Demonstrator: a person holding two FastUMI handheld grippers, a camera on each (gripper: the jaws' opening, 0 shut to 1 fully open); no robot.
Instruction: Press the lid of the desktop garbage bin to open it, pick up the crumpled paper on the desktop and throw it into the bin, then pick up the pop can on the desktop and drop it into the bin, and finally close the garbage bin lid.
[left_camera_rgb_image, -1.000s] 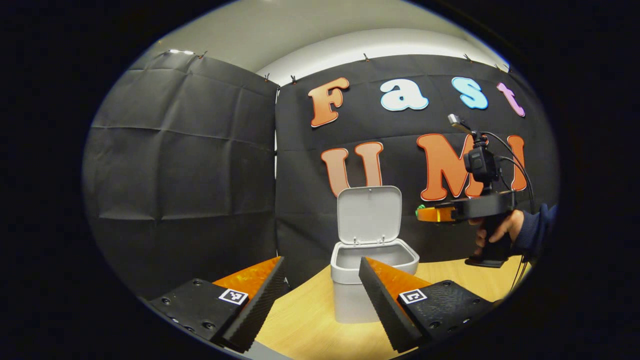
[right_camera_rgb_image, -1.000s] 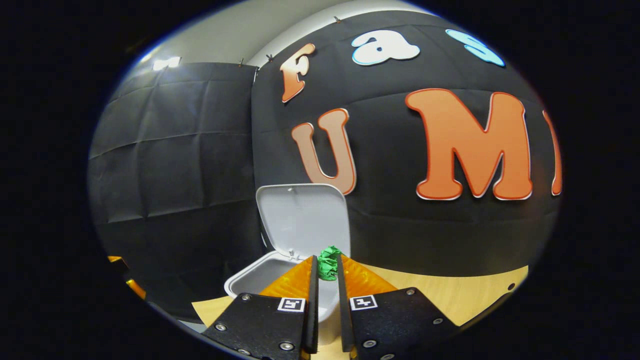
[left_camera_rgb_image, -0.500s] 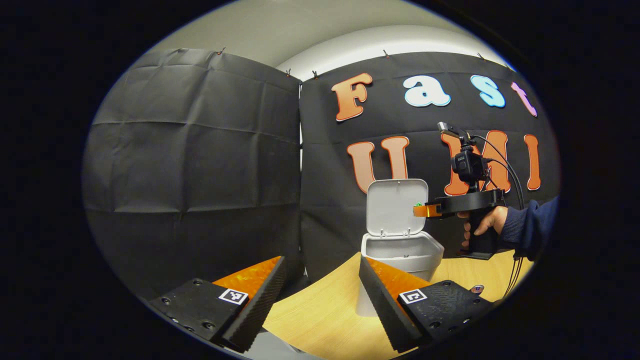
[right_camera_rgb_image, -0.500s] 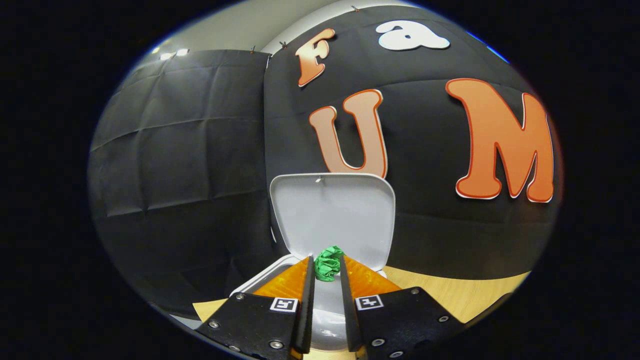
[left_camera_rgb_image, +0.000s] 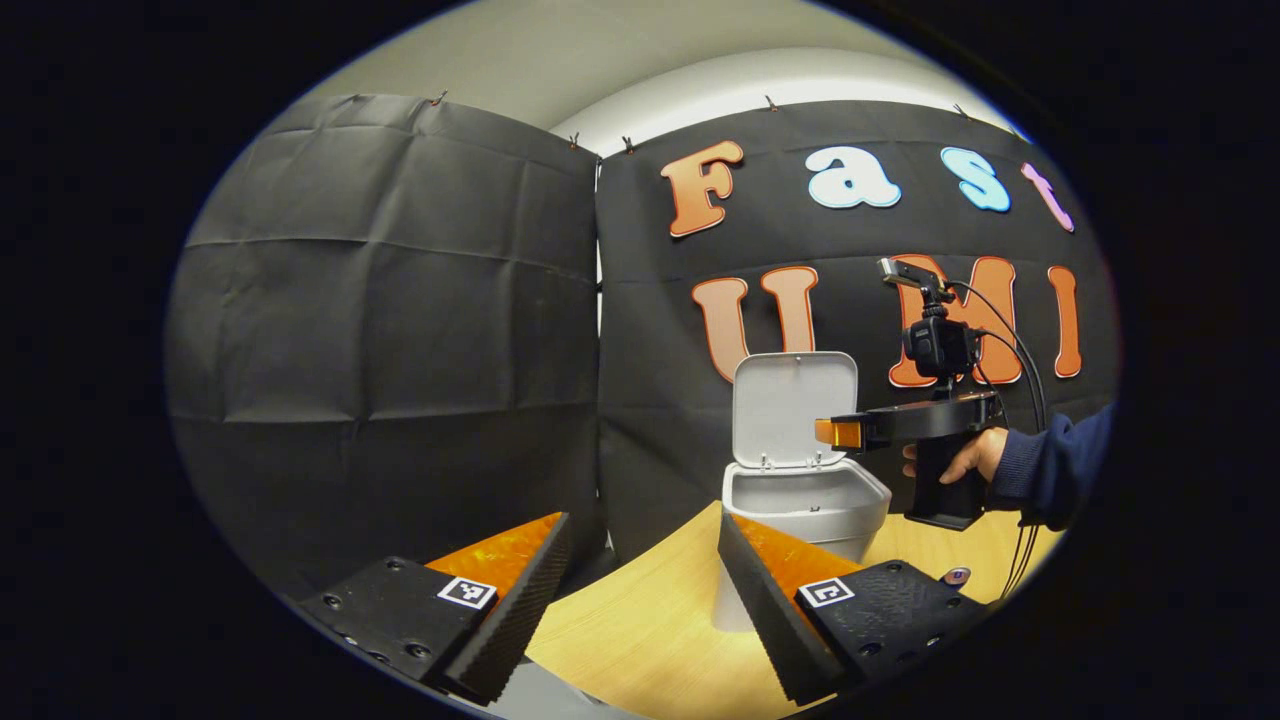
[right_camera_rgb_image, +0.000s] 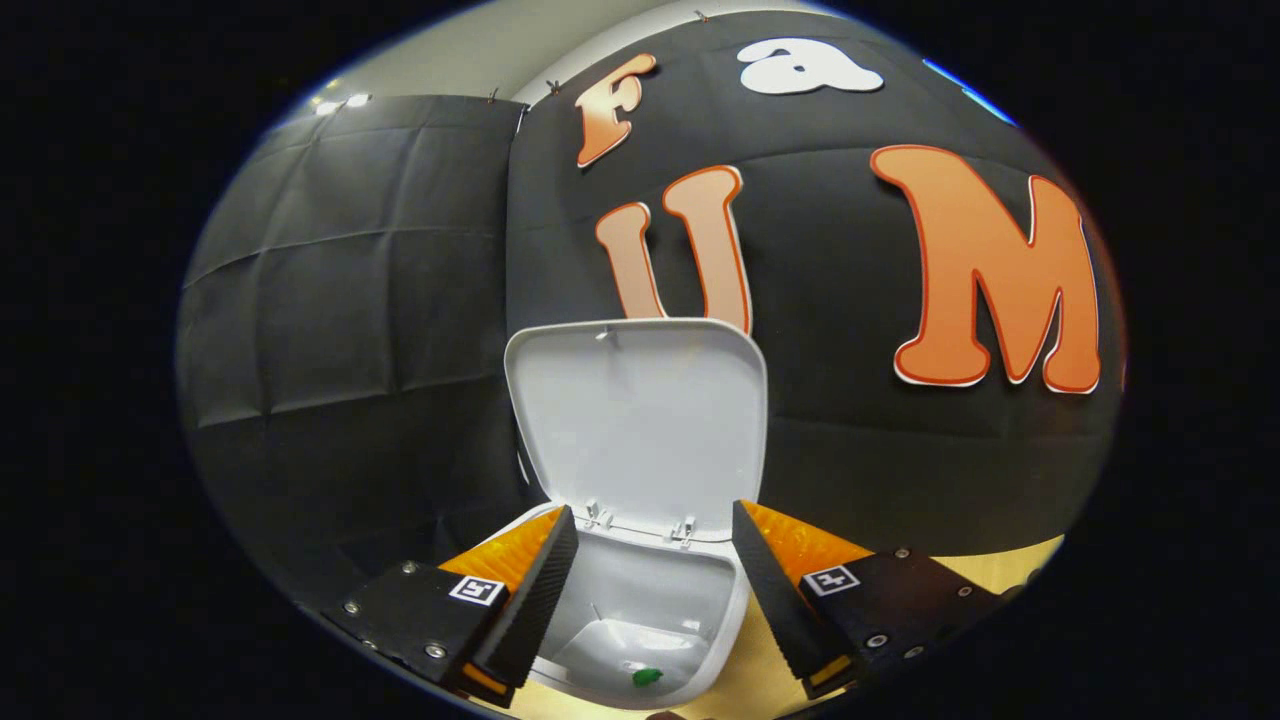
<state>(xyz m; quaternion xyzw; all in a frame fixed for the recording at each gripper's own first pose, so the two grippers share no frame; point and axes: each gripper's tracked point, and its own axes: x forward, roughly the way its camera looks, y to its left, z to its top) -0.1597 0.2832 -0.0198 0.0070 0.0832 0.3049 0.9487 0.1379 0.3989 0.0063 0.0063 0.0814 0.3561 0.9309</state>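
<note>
While fingers (right_camera_rgb_image: 548, 590) gape, paper (right_camera_rgb_image: 646, 677) — inside bin (right_camera_rgb_image: 735, 610).

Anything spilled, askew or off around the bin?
Nothing stands out. The bin stands upright on the table, lid swung fully open, green paper lying inside. Right tongs open above the opening; left tongs open, holding nothing.

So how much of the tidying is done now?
The bin has its lid standing open, and the green paper lies at the bottom, so those steps look done. The right gripper hangs over the bin, jaws apart, empty. Left to do: the can goes in, then the lid gets shut.
</note>
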